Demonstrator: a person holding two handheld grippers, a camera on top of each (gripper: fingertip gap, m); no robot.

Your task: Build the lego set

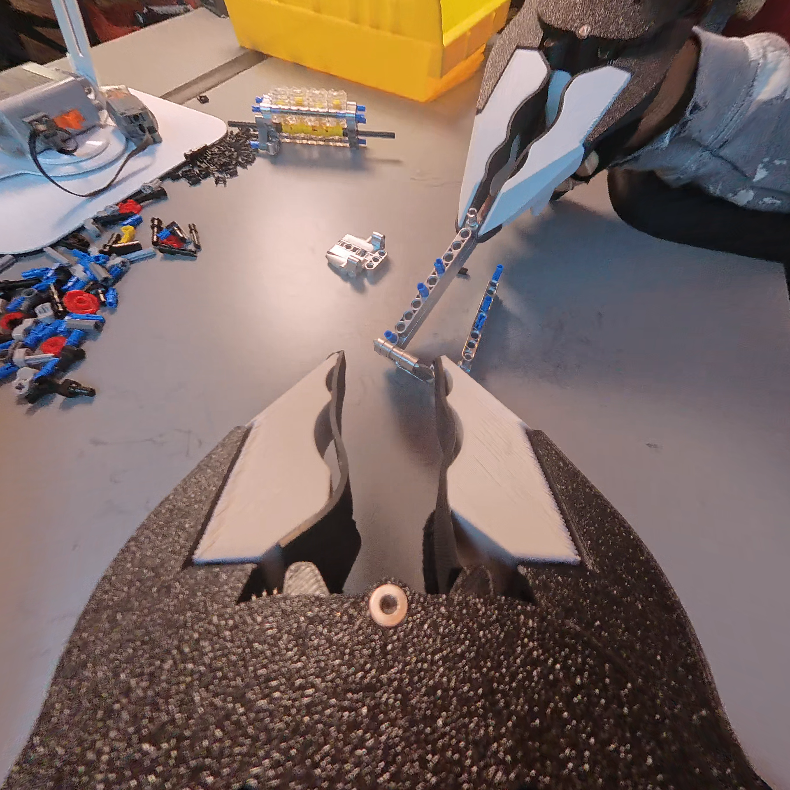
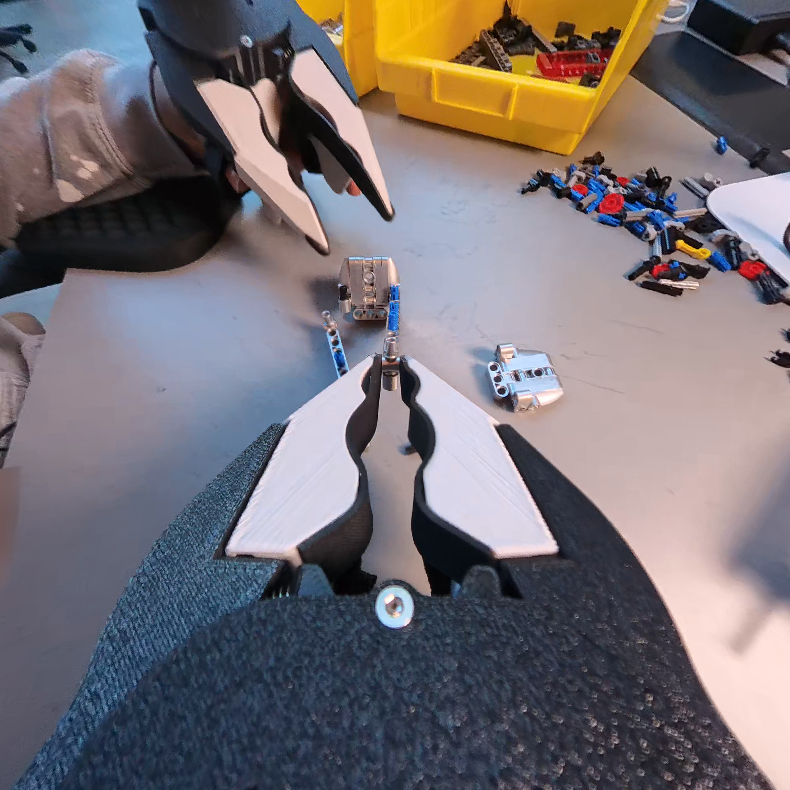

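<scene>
Workshop or hobby lab bench.
Grey table (image 1: 256, 406), yellow parts bin (image 2: 504, 98) at upper centre, loose building pins (image 1: 55, 299) at left, motor units (image 1: 51, 119) upper left.

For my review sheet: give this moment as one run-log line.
left hand-held gripper: open, beside beam's lower end | right hand-held gripper: shut on grey holed beam | second beam: on table

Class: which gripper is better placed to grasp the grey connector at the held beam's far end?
Left gripper: open, fingertips beside the grey connector. Right gripper is shut on the studded beam.
</scene>
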